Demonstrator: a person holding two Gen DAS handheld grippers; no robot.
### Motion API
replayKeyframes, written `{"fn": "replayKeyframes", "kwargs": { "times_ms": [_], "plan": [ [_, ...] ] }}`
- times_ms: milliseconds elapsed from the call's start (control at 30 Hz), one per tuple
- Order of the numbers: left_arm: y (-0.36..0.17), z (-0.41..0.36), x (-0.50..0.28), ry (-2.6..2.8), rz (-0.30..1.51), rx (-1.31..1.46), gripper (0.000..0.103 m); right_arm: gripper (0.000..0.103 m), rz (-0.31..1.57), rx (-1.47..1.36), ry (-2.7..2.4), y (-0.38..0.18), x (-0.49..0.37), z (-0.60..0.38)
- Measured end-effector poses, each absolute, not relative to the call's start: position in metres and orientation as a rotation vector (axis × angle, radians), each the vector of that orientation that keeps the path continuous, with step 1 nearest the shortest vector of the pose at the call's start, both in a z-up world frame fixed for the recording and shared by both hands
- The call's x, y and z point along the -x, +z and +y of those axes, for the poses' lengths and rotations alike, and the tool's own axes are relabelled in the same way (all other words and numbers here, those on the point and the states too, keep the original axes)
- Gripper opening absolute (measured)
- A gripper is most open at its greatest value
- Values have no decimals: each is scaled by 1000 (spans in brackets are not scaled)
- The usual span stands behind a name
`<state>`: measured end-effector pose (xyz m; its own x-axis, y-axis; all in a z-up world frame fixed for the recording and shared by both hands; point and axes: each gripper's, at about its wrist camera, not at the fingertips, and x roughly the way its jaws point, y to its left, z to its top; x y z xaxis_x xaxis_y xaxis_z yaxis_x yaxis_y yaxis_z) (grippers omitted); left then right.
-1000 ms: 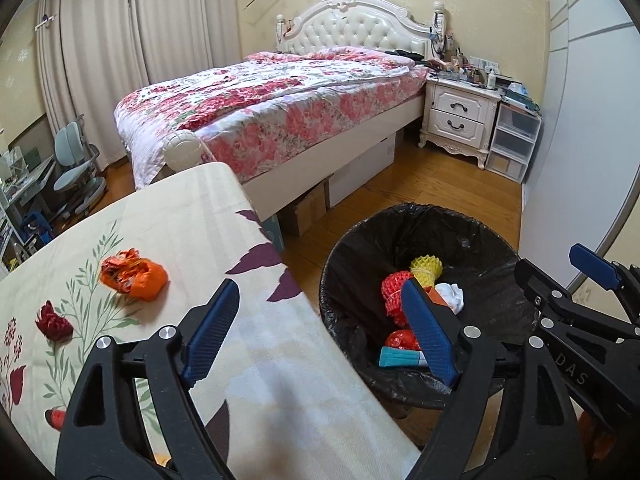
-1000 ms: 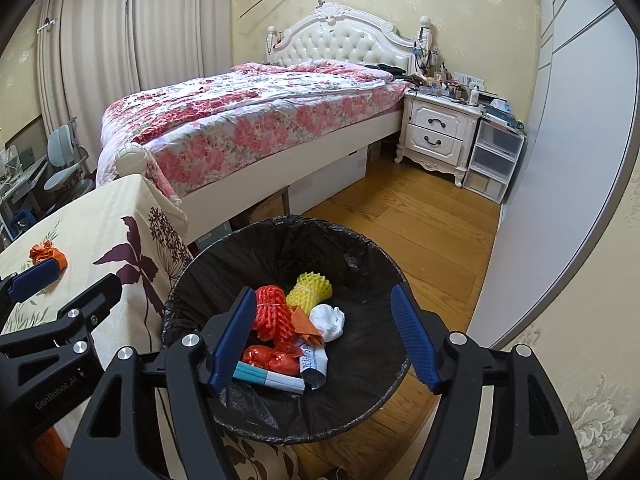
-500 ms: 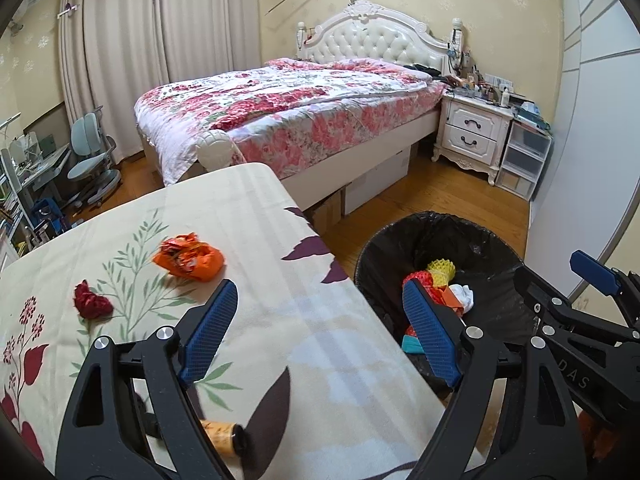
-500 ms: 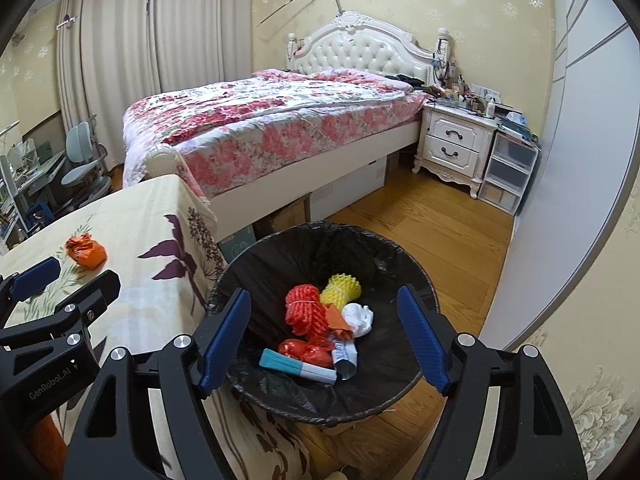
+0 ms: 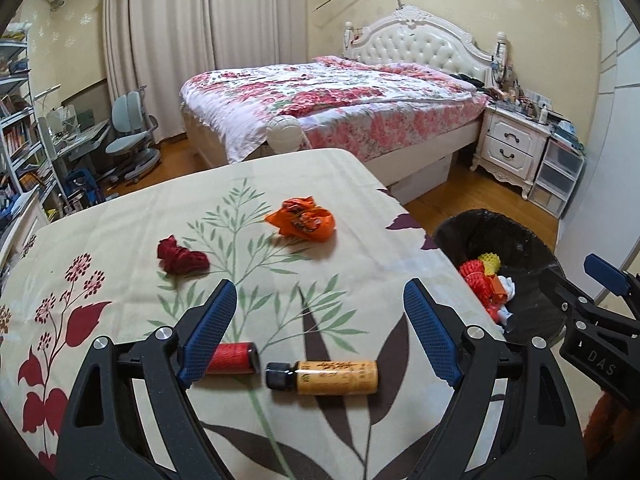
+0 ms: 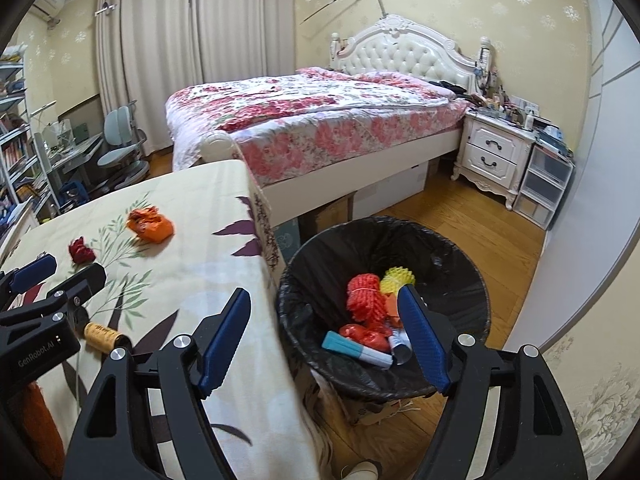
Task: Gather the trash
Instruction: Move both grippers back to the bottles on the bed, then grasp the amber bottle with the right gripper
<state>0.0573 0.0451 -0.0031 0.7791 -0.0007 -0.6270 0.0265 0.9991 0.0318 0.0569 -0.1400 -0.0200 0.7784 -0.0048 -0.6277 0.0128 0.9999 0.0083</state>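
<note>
on the floral tablecloth (image 5: 120, 216): one crumpled orange wrapper (image 5: 302, 222), one dark red crumpled scrap (image 5: 181, 257), one red cylinder (image 5: 232, 359), one amber black-capped bottle (image 5: 332, 376); one black-lined bin (image 6: 452, 256).

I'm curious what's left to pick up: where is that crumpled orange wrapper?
The orange wrapper lies on the flowered tablecloth toward the table's far end, right of the dark red scrap, in the left wrist view.

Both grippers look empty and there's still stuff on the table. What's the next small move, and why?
Probably ease the left gripper down onto the orange bottle. The bottle lies on the tablecloth just below the open, empty jaws, nearer than the orange wrapper or red scrap; the bin is beside the table.
</note>
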Motion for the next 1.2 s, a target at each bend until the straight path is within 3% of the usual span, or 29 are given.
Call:
{"fn": "replayKeyframes", "kwargs": {
  "times_ms": [600,1200],
  "plan": [
    [-11,153,-18,175,703,25,84,74,716,105,242,-32,-45,-39],
    [-23,191,-4,211,741,99,84,75,795,215,361,-54,-60,14]
  ]
}}
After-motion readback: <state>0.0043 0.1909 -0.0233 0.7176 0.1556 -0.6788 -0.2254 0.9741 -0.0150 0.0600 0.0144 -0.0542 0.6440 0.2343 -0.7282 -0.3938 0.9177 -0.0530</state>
